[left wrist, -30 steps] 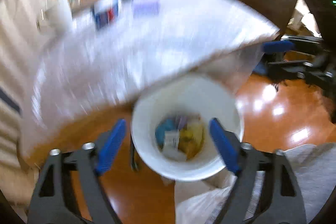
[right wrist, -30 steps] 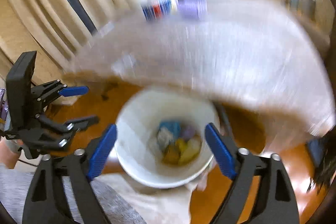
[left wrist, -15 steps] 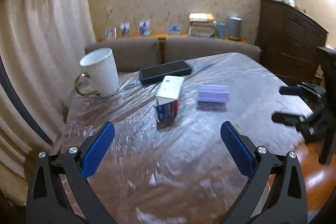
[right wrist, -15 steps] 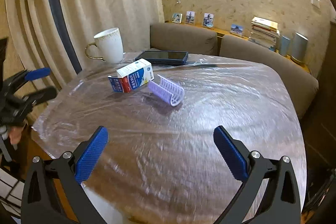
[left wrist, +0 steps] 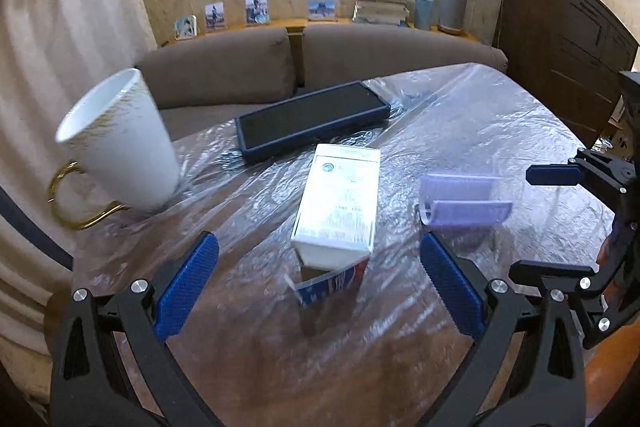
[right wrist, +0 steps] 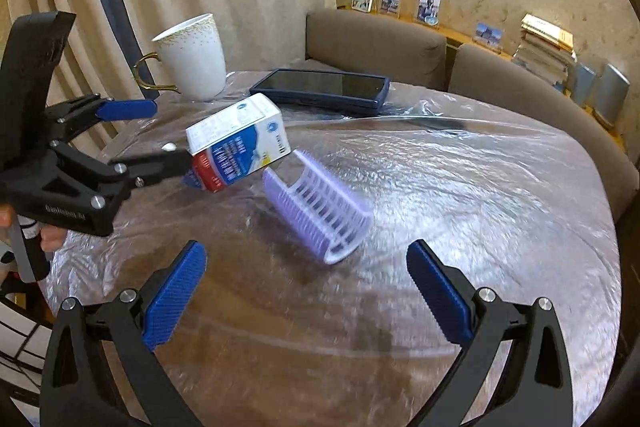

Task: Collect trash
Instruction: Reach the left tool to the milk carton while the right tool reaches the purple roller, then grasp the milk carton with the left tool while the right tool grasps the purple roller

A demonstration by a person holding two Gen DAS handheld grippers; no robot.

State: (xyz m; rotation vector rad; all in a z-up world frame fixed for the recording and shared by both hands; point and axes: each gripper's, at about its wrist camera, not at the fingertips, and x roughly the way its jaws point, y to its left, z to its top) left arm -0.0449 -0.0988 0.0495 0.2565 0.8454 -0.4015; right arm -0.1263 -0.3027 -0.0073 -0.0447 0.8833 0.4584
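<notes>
Over the plastic-covered surface [left wrist: 460, 107], both grippers had swung up from the bin. The left gripper [left wrist: 316, 283] hung spread before the milk carton [left wrist: 340, 203]; the right gripper [right wrist: 306, 291], also spread, faced the lilac tray [right wrist: 320, 211], both likely next pickups.

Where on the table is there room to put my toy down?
The big bare stretch of plastic-covered table right of the purple plastic holder, toward the sofa, is free. So is the near edge in front of the right hand-held gripper. The far left corner is crowded: mug, tablet, milk carton.
</notes>
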